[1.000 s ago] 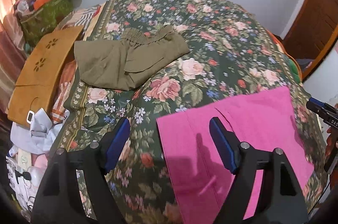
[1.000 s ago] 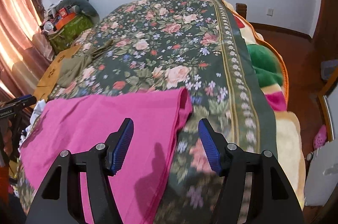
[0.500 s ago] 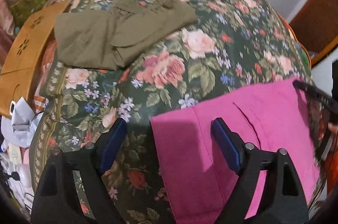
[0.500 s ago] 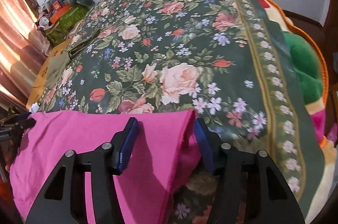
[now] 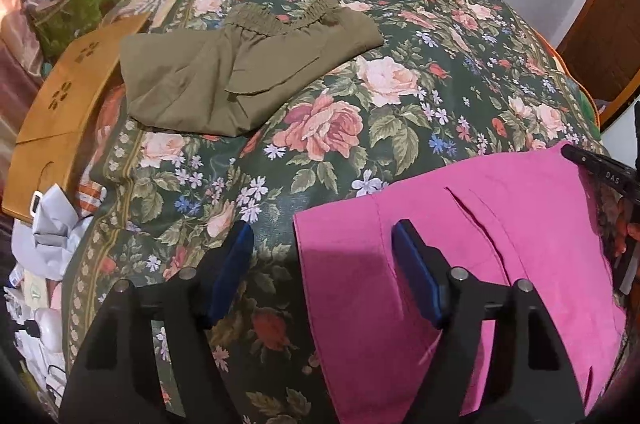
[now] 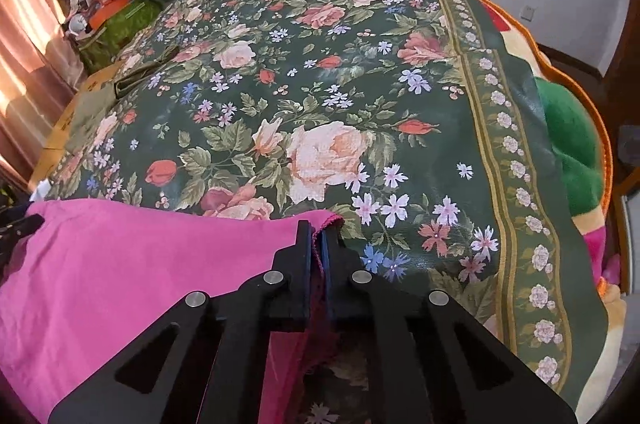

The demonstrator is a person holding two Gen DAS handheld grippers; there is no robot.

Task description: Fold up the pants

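Our pink pants (image 5: 460,264) lie flat at the near edge of the floral bedspread (image 5: 360,128). Our right gripper (image 6: 316,244) pinches their corner hem; our left gripper (image 5: 320,256) hangs spread wide over their other edge. Folded olive pants (image 5: 240,64) sit farther back, near a wooden board (image 5: 60,112).

Warm daylight glows through the curtain (image 6: 28,36) left of the bed (image 6: 320,84), leaving the room evenly bright. Soft shadows fall on the pink pants (image 5: 500,244). Fisheye bending and dark vignetting crowd both frames' corners; edges blur slightly.
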